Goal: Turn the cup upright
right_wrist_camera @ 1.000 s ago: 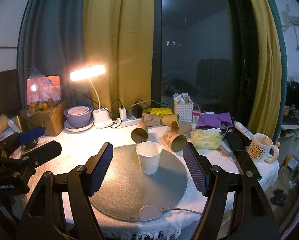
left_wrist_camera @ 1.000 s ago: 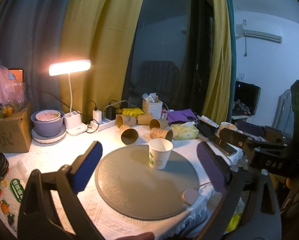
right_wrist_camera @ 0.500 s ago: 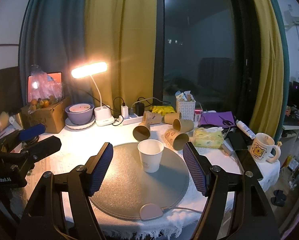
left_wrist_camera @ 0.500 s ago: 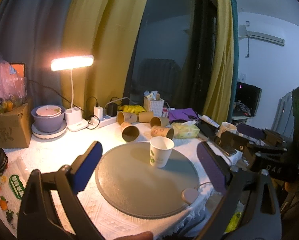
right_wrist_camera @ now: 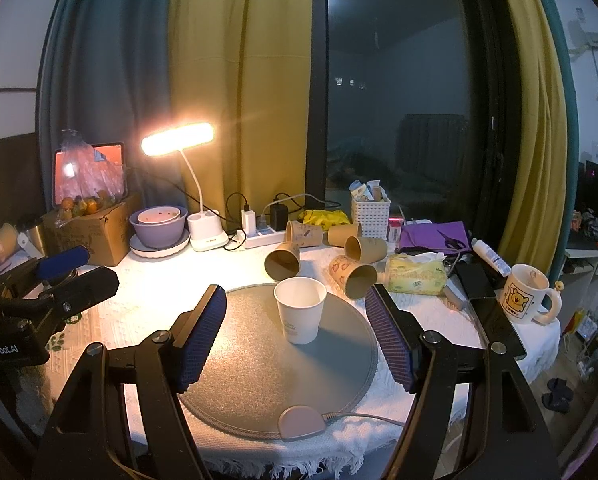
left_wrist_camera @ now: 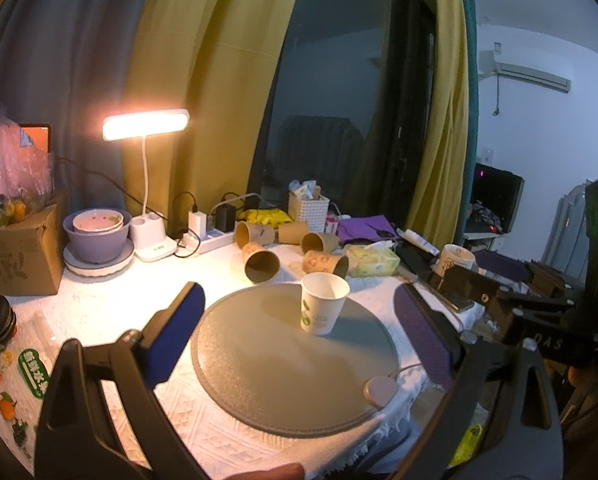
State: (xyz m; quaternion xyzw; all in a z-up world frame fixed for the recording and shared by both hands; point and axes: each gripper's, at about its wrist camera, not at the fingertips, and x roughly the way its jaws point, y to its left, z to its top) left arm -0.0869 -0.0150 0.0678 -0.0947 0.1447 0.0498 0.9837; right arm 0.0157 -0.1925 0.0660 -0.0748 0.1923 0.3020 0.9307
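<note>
A white paper cup (left_wrist_camera: 322,303) with a green print stands upright, mouth up, on a round grey mat (left_wrist_camera: 283,364); it also shows in the right wrist view (right_wrist_camera: 300,309) on the mat (right_wrist_camera: 259,384). My left gripper (left_wrist_camera: 299,332) is open and empty, held back above the near edge of the mat. My right gripper (right_wrist_camera: 295,336) is open and empty, with the cup beyond its jaws and not touched. The left gripper shows at the left of the right wrist view (right_wrist_camera: 59,276).
Several brown paper cups (right_wrist_camera: 283,266) lie on their sides behind the mat. A lit desk lamp (right_wrist_camera: 179,144), bowls (right_wrist_camera: 159,226), a cardboard box (right_wrist_camera: 95,236), a tissue pack (right_wrist_camera: 417,276), a white basket (right_wrist_camera: 371,216), a mug (right_wrist_camera: 523,298) and a phone (right_wrist_camera: 499,328) crowd the table. A pink puck (right_wrist_camera: 301,422) sits on the mat's near edge.
Both grippers drifted slightly up and back; the view shifted a little. The cup stayed upright on the mat.
</note>
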